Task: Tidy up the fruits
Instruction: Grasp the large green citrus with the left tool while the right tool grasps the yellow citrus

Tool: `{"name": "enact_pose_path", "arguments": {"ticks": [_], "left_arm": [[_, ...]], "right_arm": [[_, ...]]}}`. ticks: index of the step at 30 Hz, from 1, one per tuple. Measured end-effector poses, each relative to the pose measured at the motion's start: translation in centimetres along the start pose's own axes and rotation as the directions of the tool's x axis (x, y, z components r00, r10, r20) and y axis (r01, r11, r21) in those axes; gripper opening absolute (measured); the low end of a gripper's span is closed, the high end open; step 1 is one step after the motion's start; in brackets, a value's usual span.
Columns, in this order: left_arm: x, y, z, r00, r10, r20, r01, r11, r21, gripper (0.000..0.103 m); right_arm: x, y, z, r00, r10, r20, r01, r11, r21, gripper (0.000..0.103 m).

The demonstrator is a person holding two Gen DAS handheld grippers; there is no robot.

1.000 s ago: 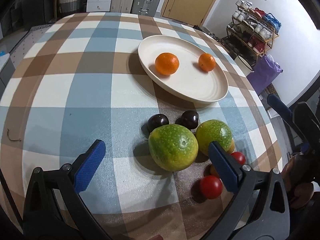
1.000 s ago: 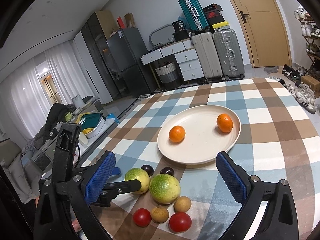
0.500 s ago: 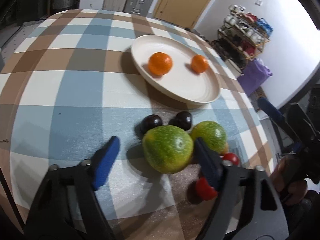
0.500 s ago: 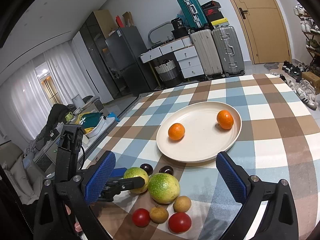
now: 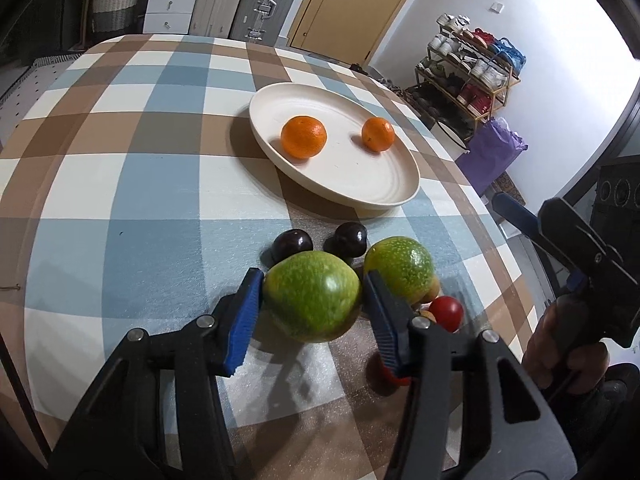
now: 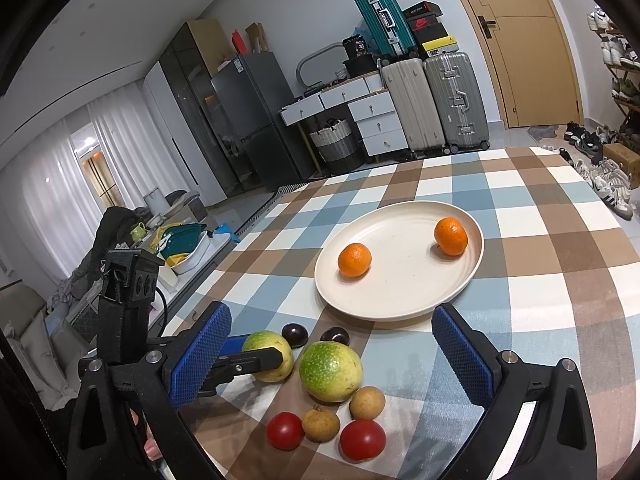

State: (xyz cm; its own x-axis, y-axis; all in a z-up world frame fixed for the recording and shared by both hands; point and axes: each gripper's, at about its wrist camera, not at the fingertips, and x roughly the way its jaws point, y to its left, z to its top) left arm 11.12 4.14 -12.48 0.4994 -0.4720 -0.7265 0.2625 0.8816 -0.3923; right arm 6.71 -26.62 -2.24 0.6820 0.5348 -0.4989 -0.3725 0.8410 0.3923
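Two oranges (image 5: 303, 137) plated — two green fruits (image 5: 312, 295), two plums (image 5: 292, 242) beside.

Left gripper (image 5: 312, 300): angled down, jaws just closed in, both blue pads (image 5: 243, 322) pressing sides of a green fruit (image 5: 312, 295). Right gripper (image 6: 330, 354): held off to the side w/ jaws spread wide, nothing btwn them; hand (image 5: 560, 344) on its handle.

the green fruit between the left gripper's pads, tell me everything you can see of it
The green fruit is round, glossy and yellow-green with pale speckles, the skin unbroken. It sits on the checked tablecloth short of the cream plate. The left gripper, whose jaws have just been closing, has a blue pad against each side. A second green fruit lies close beside it, two dark plums just behind.
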Motion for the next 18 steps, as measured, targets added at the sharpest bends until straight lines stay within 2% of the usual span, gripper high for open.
{"name": "enact_pose_path", "arguments": {"ticks": [18], "left_arm": [[-0.99, 0.11, -1.0, 1.0, -0.014, 0.011, 0.013, 0.999, 0.031, 0.046]], "right_arm": [[0.4, 0.36, -0.45, 0.999, -0.003, -0.038, 0.003, 1.0, -0.005, 0.102]]}}
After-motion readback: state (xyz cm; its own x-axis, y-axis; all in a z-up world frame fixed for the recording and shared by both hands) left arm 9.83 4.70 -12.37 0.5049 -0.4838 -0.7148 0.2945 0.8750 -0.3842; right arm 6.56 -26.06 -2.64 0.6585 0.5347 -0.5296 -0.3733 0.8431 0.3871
